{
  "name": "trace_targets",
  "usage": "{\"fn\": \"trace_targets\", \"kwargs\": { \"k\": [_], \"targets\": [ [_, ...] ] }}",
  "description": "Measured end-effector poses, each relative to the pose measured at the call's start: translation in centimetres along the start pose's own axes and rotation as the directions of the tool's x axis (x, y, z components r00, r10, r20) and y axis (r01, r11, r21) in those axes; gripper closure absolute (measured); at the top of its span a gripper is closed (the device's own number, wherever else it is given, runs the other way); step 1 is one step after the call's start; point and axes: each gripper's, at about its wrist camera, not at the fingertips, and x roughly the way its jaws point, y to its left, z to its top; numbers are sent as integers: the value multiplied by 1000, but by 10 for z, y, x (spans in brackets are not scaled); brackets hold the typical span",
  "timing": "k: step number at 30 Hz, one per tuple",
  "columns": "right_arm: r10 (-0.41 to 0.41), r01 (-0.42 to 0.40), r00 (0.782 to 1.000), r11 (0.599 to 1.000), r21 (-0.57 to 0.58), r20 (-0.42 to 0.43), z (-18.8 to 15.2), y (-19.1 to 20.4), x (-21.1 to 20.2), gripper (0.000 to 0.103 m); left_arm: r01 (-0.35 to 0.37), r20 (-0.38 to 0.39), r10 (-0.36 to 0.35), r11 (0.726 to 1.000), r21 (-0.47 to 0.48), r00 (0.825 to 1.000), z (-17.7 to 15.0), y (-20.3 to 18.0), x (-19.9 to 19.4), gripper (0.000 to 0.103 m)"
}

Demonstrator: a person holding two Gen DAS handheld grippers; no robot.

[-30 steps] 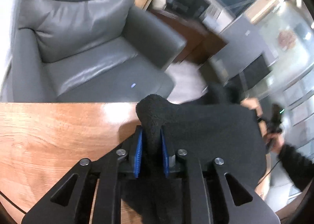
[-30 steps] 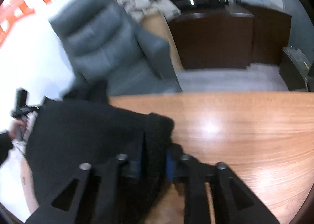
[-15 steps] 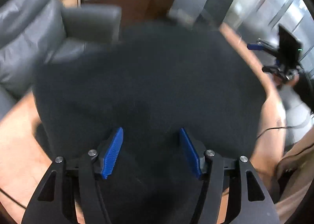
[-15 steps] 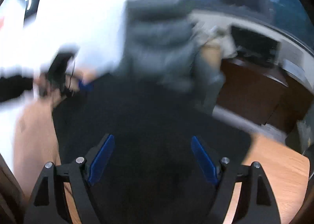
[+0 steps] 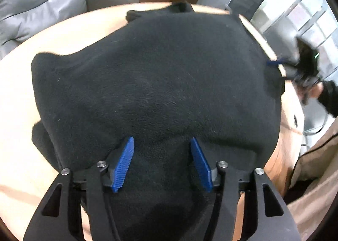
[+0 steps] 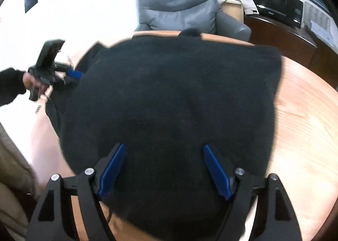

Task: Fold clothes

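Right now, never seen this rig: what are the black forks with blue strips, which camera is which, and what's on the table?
No robot here: a person holds a two-finger gripper in each hand, and a fisheye camera on each looks along its fingers. One picture comes from the left gripper, the other from the right gripper. The blue strips are the finger pads. Both grippers are open and hold nothing. Beneath them a black fleece garment lies spread on a round wooden table. Each camera also catches the opposite gripper at the garment's edge. A grey leather armchair stands behind the table.
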Motion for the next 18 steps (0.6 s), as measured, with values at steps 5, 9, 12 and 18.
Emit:
{"fn": "trace_targets", "kwargs": {
  "k": [5, 9, 12, 18],
  "targets": [
    [-4, -8, 998, 981, 196, 62, -41, -36, -60, 13, -9, 38, 3, 990, 144, 999, -1, -74, -28, 35],
    [-21, 10, 999, 939, 343, 28, -80, -81, -65, 13, -36, 74, 14, 951, 308, 997, 19, -113, -10, 23],
    [13, -27, 999, 939, 343, 42, -87, -96, -49, 13, -58, 75, 31, 920, 388, 997, 38, -125, 14, 23],
    [63, -74, 997, 965, 253, 52, -74, -83, -11, 39, 2, 47, -23, 915, 403, 999, 44, -93, 59, 16]
  ]
}}
